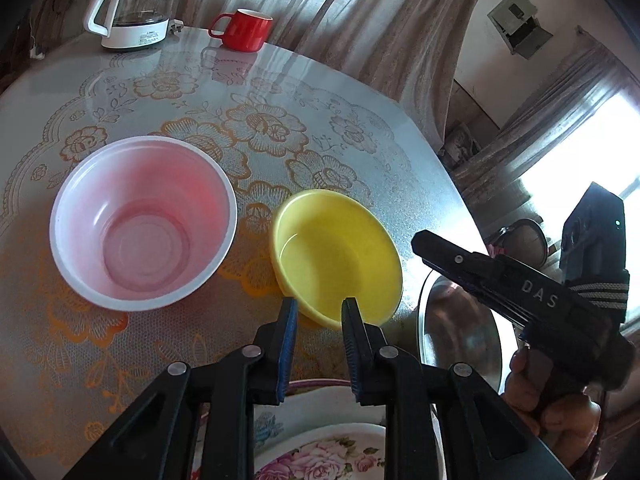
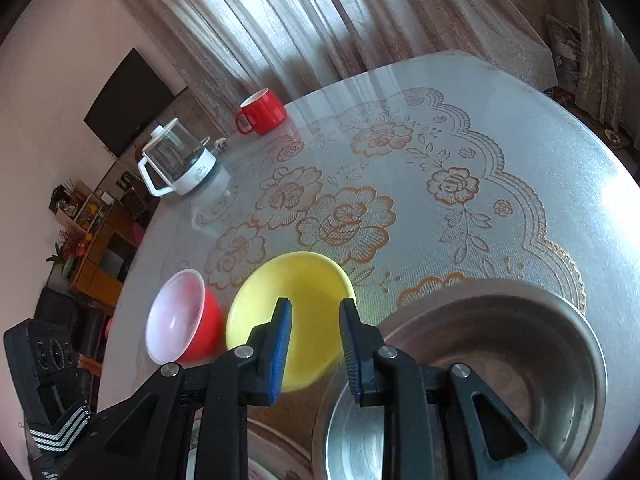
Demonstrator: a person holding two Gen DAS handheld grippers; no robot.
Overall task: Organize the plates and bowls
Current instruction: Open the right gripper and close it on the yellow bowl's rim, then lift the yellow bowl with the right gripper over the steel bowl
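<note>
The yellow bowl [image 1: 336, 256] sits on the table [image 1: 360, 92] right of the pink bowl [image 1: 144, 220], just apart from it. A steel bowl [image 2: 500, 360] stands at its right, and a floral plate [image 1: 320, 456] lies nearer. The left gripper [image 1: 319, 312] and right gripper [image 2: 315, 312] hover with jaws narrowly parted, holding nothing. Far off stand a mug [image 1: 244, 29] and kettle [image 1: 134, 4].

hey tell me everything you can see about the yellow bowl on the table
The yellow bowl is small, round and shallow, plain glossy yellow, plastic by its look, with a thin flared rim and an empty inside. It sits upright on the table, on the floral lace-patterned cover. The white-lined red bowl stands to one side, apart from it; the steel bowl is on the other side. Whether those rims touch is unclear. Neither pair of tongs touches it.
</note>
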